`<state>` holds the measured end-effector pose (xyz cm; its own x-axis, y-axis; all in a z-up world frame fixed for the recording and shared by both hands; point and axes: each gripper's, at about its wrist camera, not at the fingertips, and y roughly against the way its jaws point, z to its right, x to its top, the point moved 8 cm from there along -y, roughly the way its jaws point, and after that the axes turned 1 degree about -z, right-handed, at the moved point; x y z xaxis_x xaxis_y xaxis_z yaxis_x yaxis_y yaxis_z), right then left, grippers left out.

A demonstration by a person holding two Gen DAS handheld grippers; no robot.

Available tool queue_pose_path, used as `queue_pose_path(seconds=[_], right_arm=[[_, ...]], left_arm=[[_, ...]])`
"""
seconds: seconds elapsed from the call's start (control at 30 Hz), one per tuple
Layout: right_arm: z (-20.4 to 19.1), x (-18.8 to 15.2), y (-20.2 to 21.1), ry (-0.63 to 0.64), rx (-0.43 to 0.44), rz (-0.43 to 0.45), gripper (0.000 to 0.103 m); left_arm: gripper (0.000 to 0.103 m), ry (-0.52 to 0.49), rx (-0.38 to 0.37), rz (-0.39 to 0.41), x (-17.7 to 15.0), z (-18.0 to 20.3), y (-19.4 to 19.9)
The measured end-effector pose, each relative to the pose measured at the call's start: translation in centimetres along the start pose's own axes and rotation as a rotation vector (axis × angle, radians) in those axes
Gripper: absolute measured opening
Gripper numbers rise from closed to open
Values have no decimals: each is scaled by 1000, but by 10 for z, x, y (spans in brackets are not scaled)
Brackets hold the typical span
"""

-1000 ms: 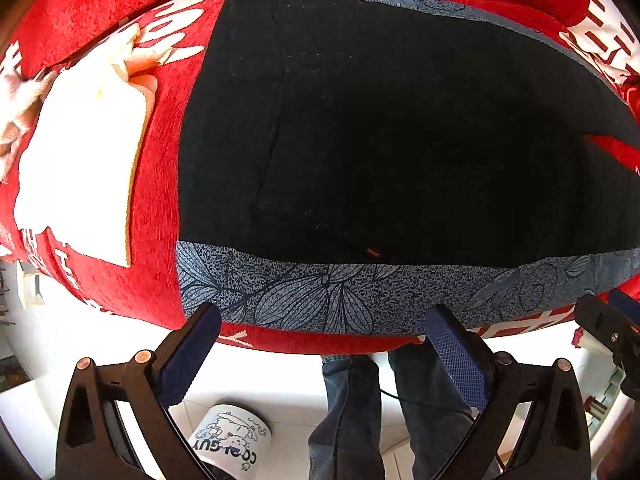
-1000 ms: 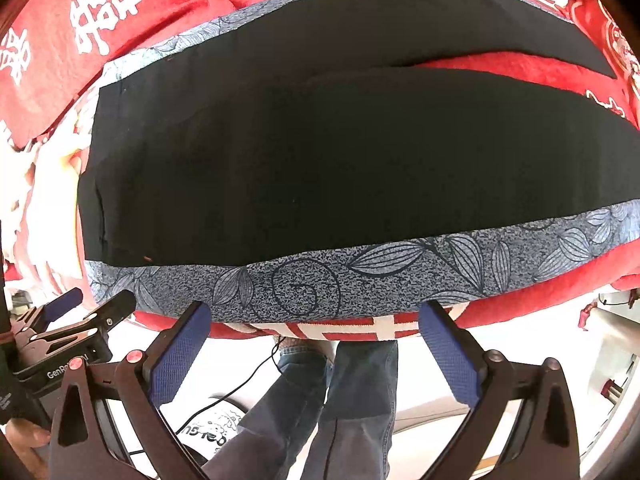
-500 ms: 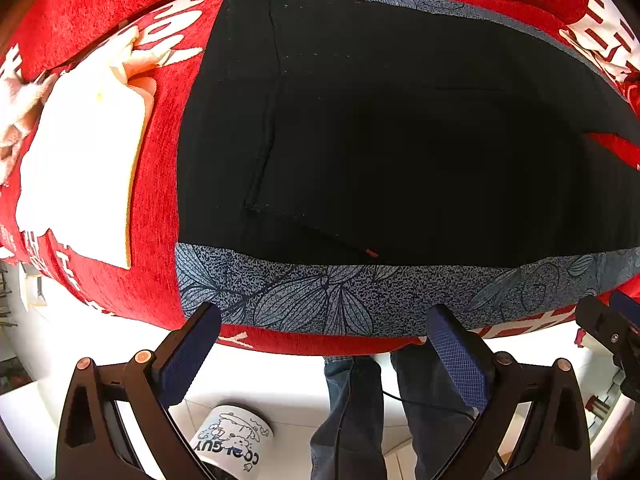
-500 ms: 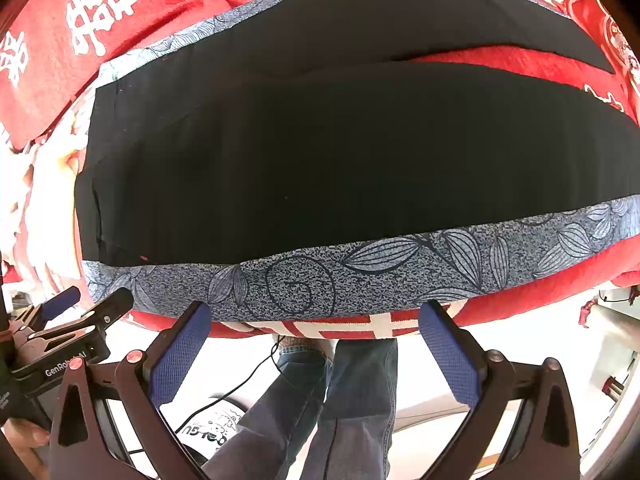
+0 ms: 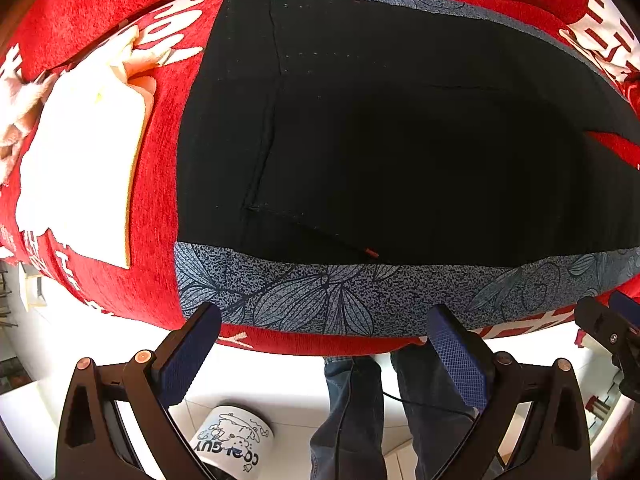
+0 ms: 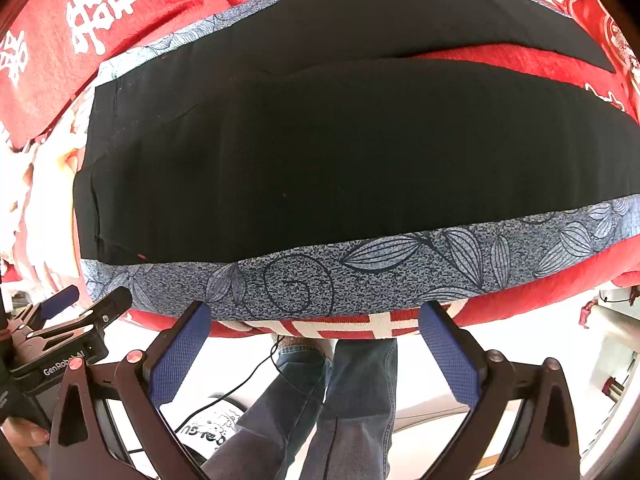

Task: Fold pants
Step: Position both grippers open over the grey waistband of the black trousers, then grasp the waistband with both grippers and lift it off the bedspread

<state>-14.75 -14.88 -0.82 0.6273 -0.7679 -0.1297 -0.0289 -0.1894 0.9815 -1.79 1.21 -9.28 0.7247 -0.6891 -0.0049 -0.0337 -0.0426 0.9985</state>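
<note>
so the red cloth (image 5: 120, 288) with white lettering covers the whole table and fills both views, largest thing here. on it lie the pants (image 5: 400, 140), black with a grey-blue leaf-print strip down each outer side, spread flat and lengthwise; in the left wrist view they run from about 9 o'clock to 3 o'clock, the waist end toward 9, and the near printed strip sits along the table edge at 6 o'clock. in the right wrist view the pants (image 6: 340, 160) show two legs lying apart, with a wedge of red cloth between them toward 2 o'clock, so no fold looks made yet: the legs are not stacked and the length is not doubled. all of the folding seems left to do.

at 9 o'clock in the left view a pale folded cloth (image 5: 80, 160) rests on the red cloth, just beside the waist end but not touching it.

the left gripper (image 5: 326, 354) hangs off the near table edge with its blue pads wide apart, holding nothing. the right gripper (image 6: 314, 346) is the same, spread wide, empty, just short of the printed strip. below, by the floor, a white bucket (image 5: 232, 440) with print stands near the person's jeans.
</note>
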Motion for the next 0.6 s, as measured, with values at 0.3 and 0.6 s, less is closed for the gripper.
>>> queue_pose_path(seconds=[0.3, 0.6], right_arm=[[1, -2, -1, 2, 0, 5, 103], [-4, -1, 0, -1, 19, 13, 103]], left_arm=[[103, 8, -6, 2, -2, -2, 1], [103, 48, -46, 13, -2, -10, 3]])
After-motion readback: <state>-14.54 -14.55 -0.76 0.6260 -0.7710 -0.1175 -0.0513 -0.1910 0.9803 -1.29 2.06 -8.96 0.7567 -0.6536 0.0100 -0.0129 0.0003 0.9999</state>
